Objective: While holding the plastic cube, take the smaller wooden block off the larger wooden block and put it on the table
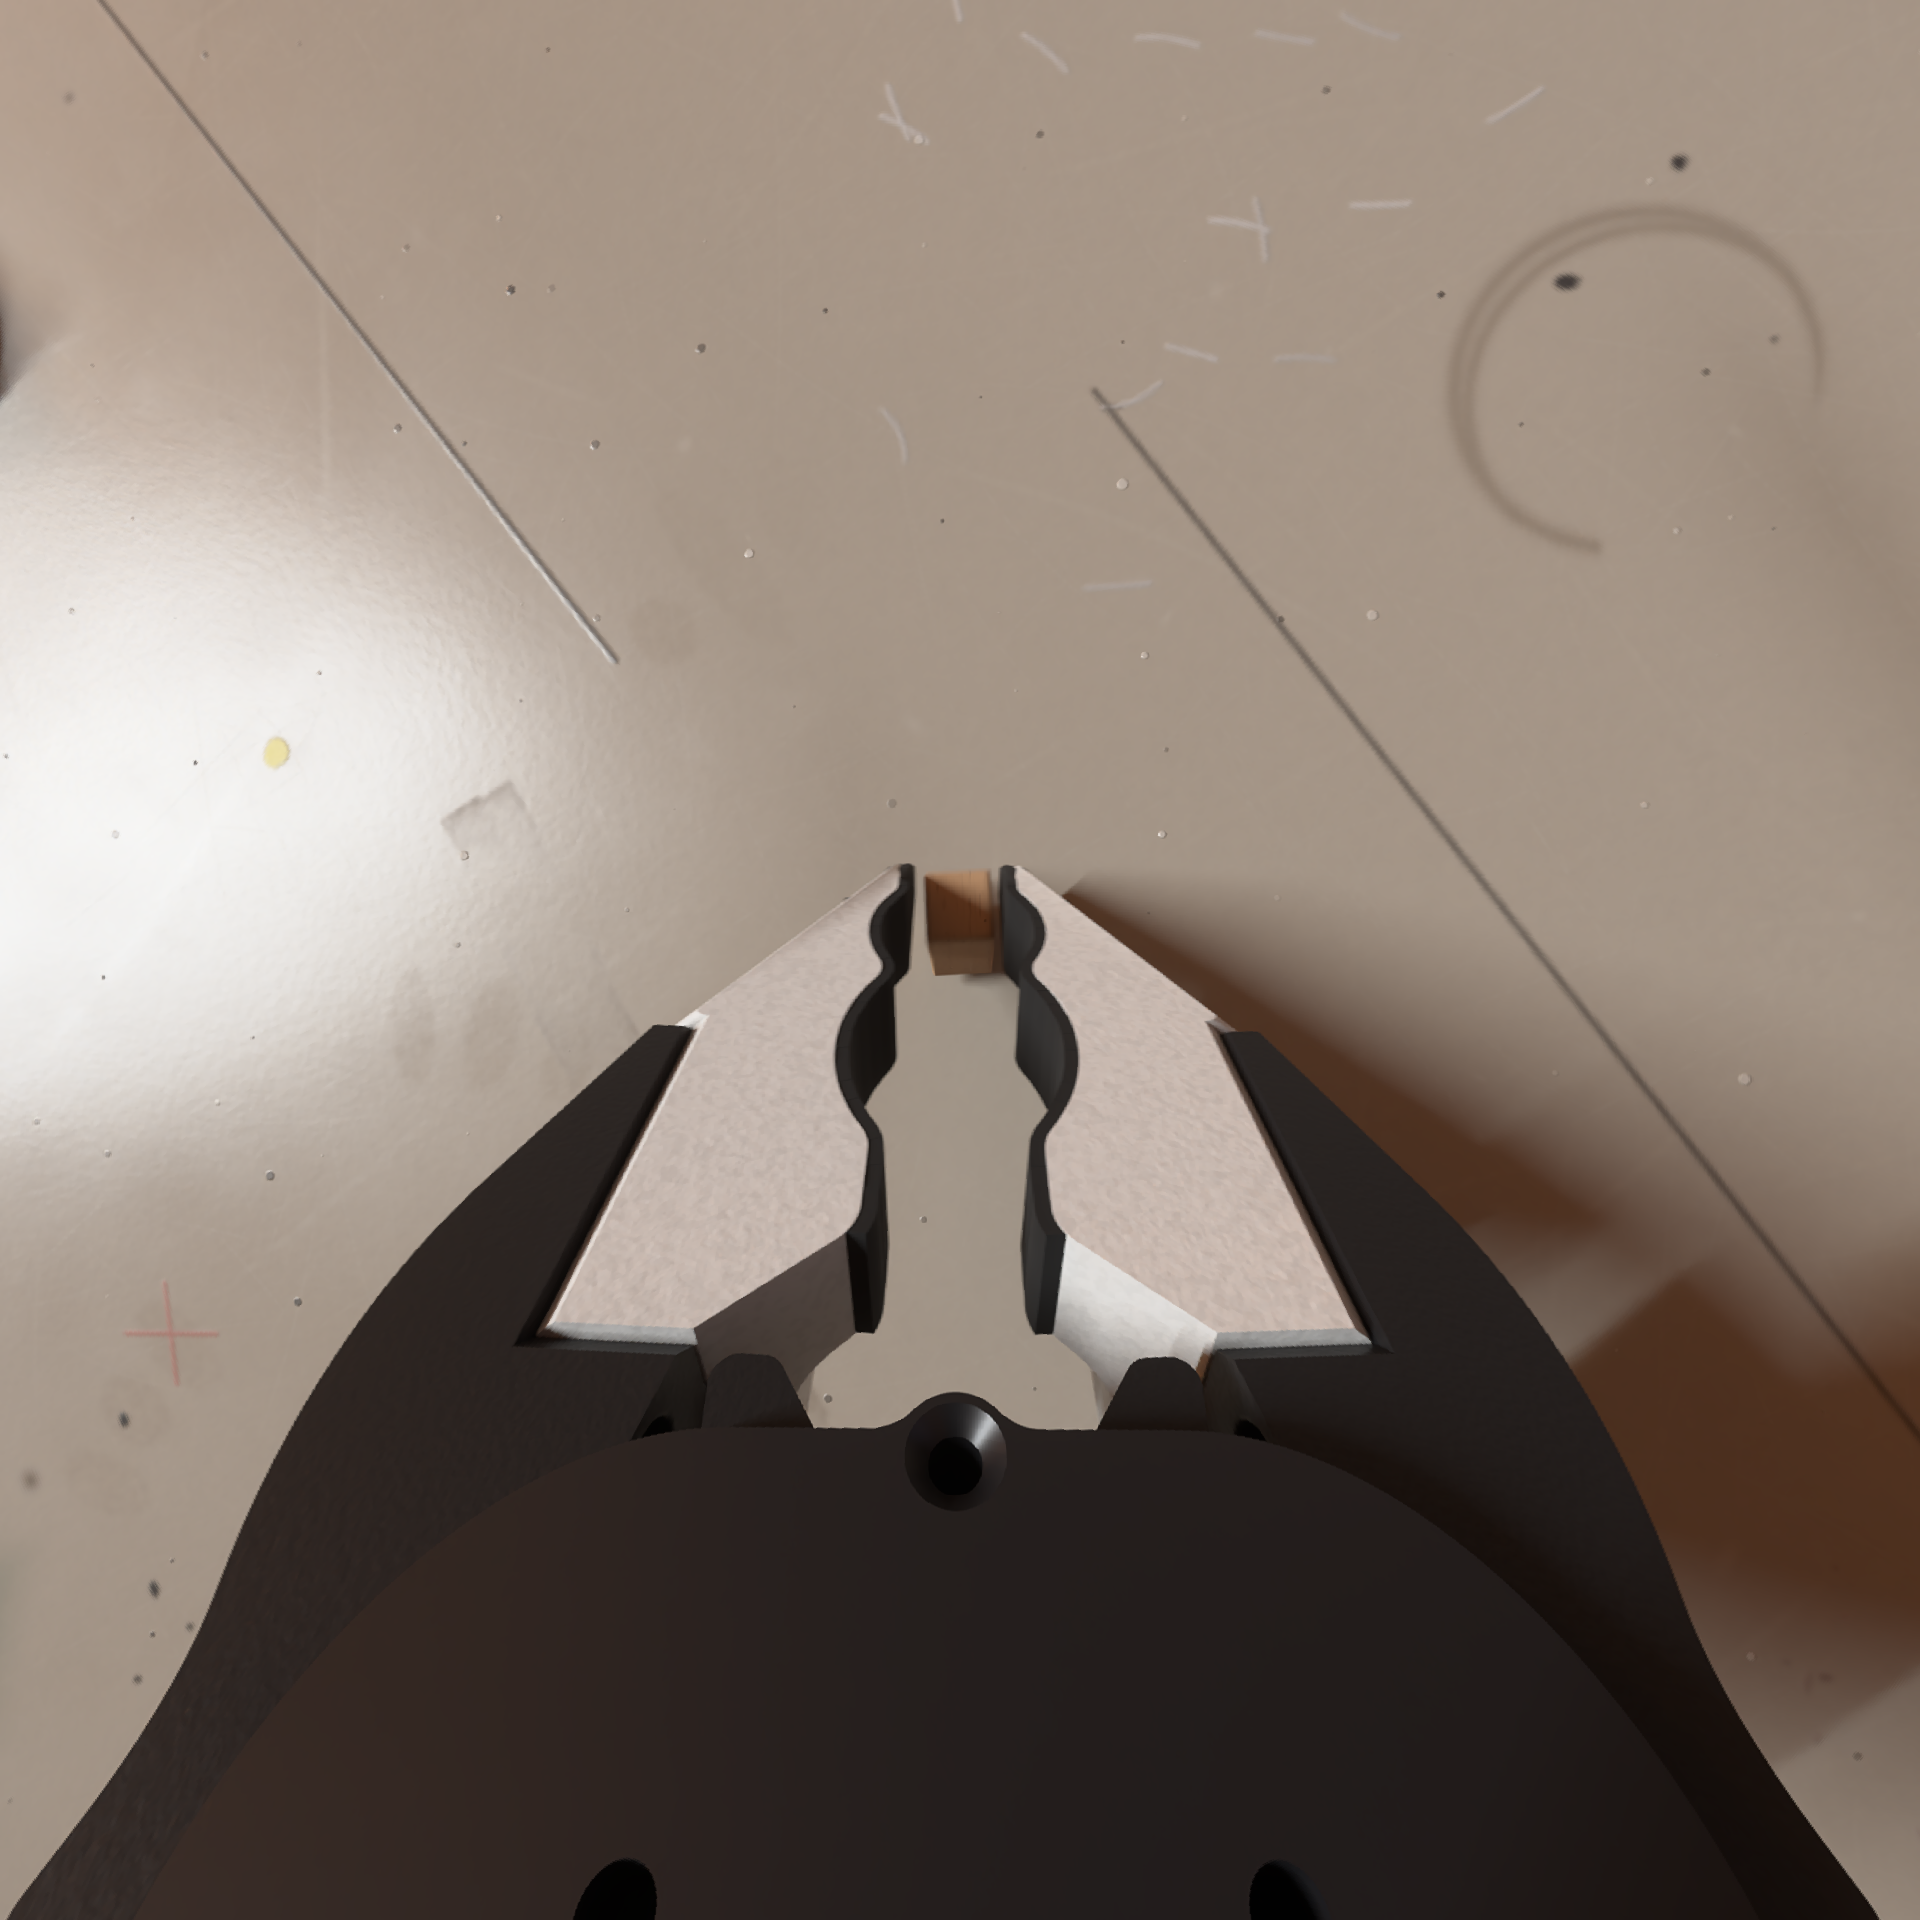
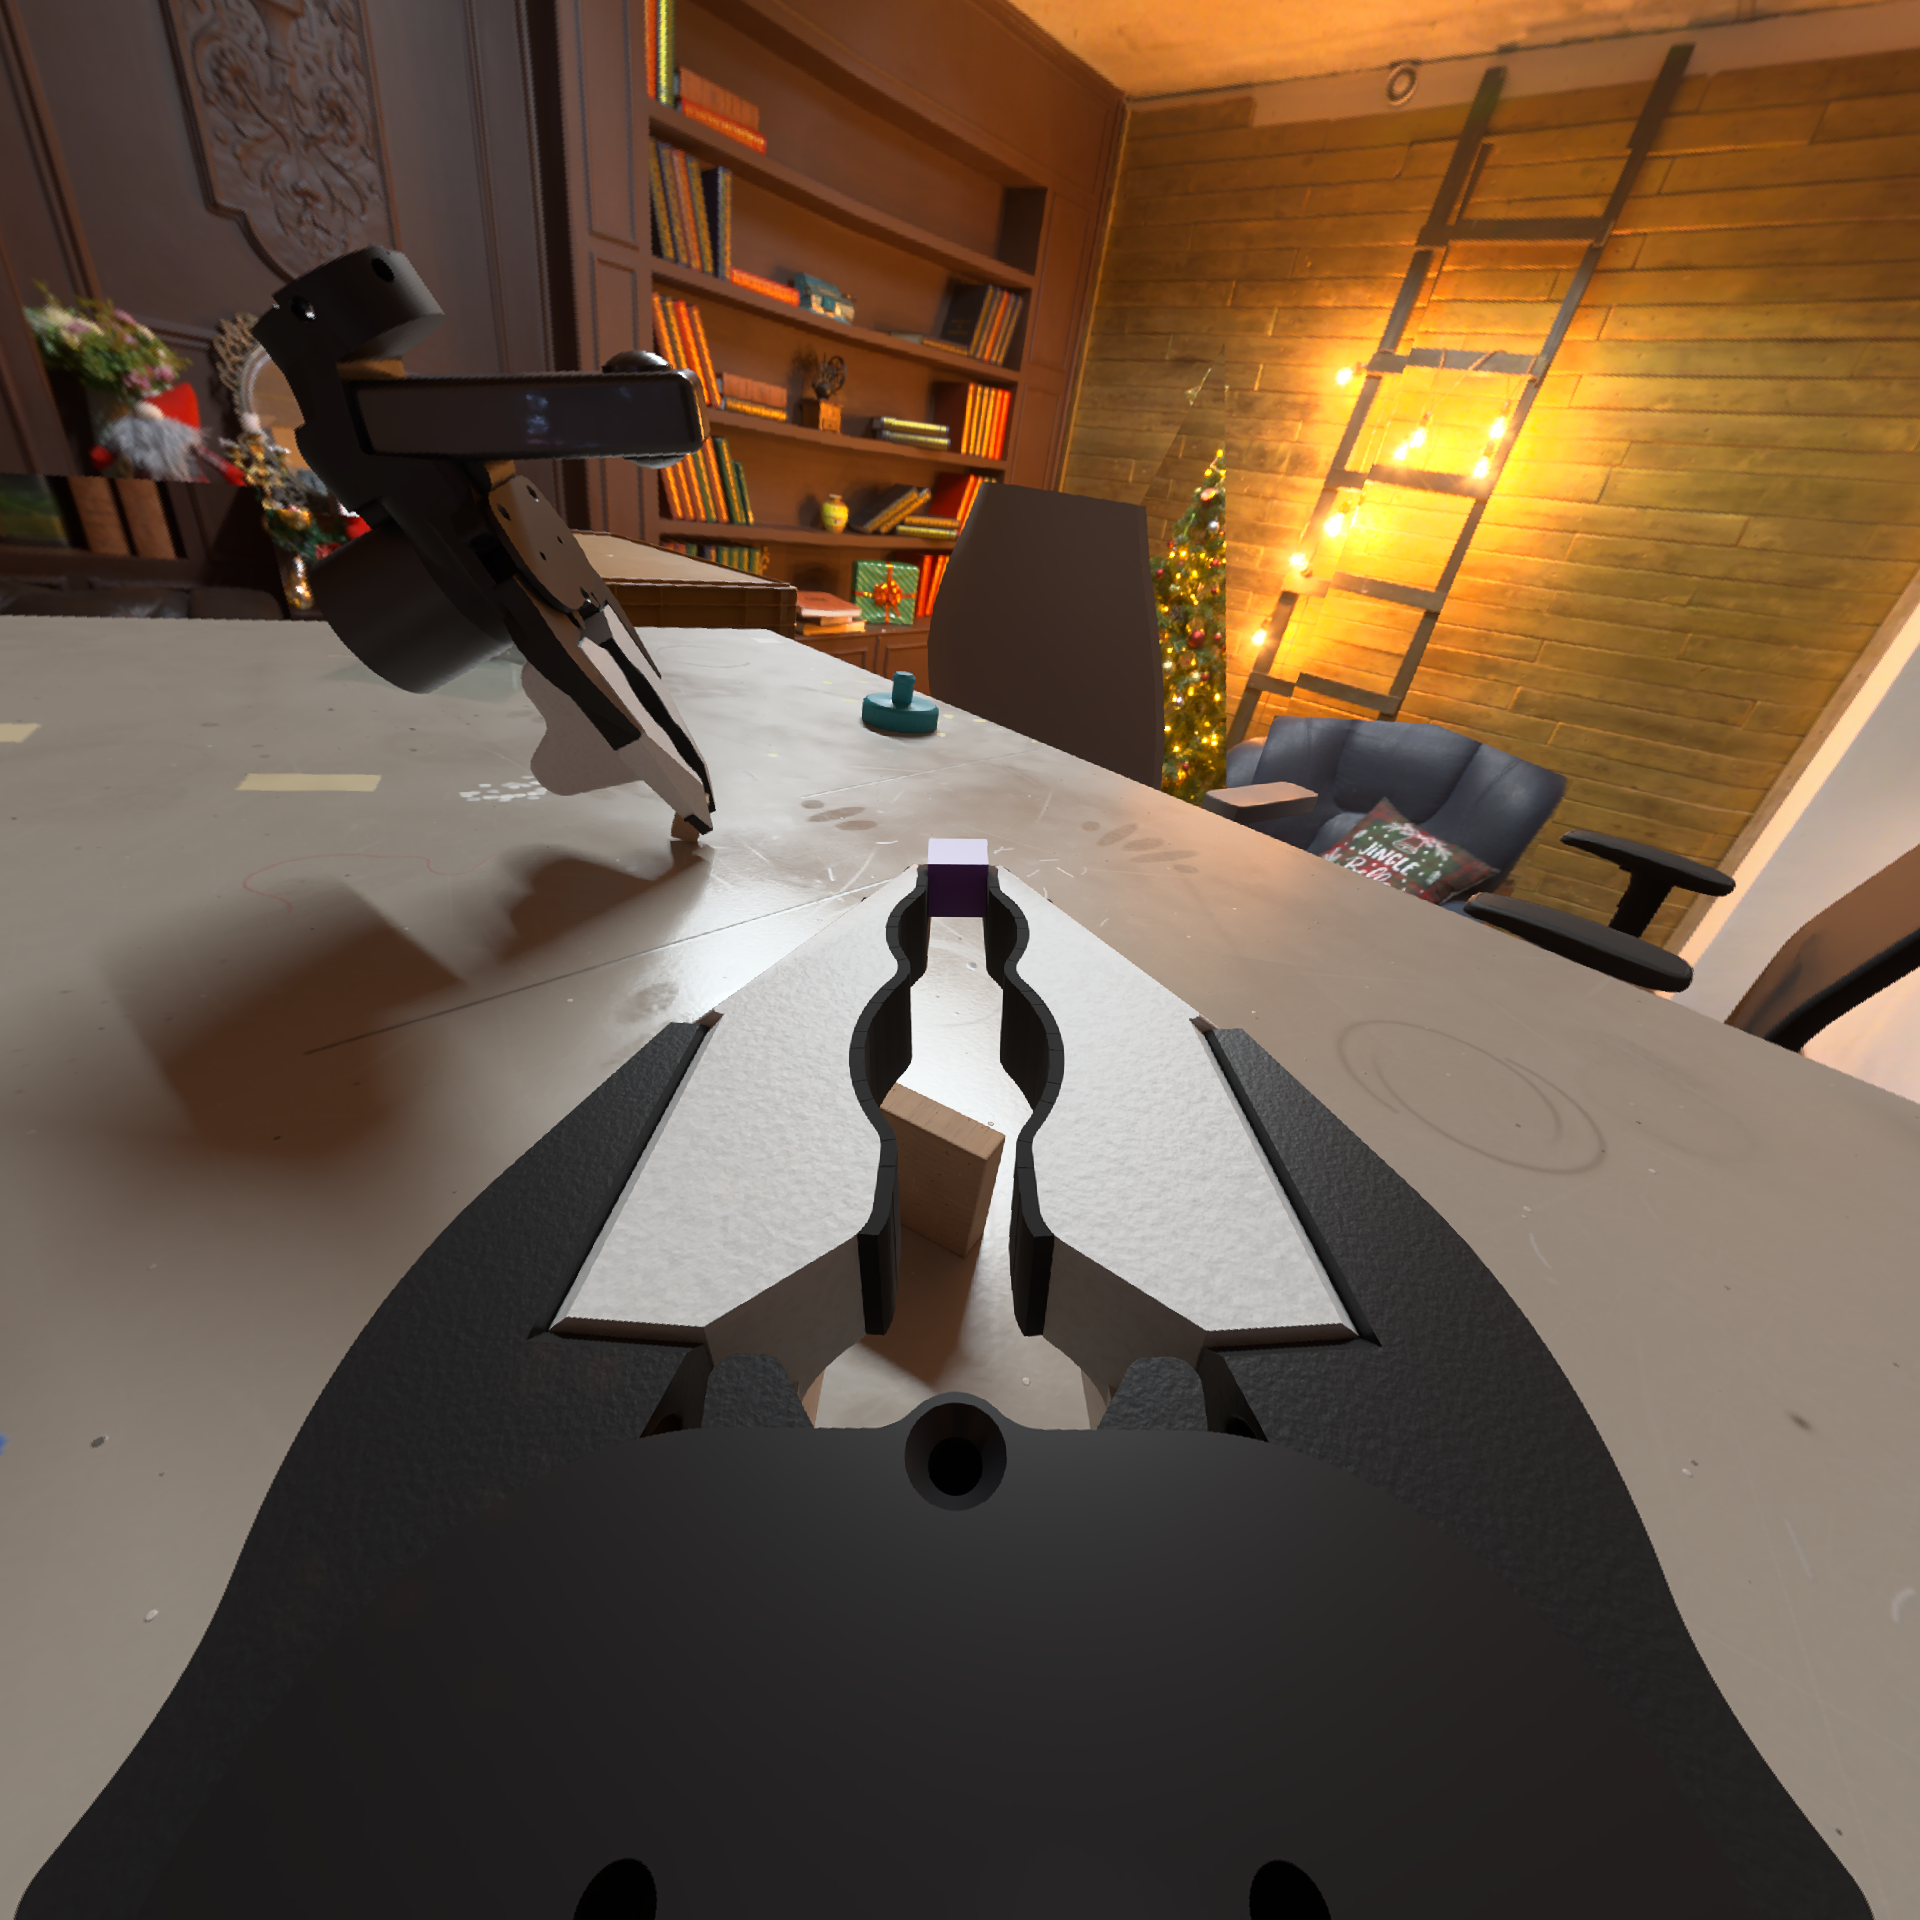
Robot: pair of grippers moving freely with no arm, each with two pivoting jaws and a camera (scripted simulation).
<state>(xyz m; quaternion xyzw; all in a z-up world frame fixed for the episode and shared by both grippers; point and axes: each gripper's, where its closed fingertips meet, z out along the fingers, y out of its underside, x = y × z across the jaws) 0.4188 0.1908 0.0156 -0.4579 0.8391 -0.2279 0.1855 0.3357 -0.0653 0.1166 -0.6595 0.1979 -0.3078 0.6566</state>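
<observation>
The right tongs (image 2: pixel 957 883) lie low over the table (image 2: pixel 1351 1195), above the larger wooden block (image 2: pixel 940 1169), clamped on the plastic cube (image 2: pixel 957 878), while the left tongs (image 1: pixel 961 920) tip down, squeezing the smaller wooden block (image 1: pixel 958 935) at the table.

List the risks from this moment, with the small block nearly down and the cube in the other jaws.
1. The left gripper holds the smaller wooden block only at its tips; opening before it rests on the table could tumble it.
2. The right gripper pinches the plastic cube at its very tips, so it may slip.
3. The larger wooden block stands under the right gripper; dipping could topple it.
</observation>
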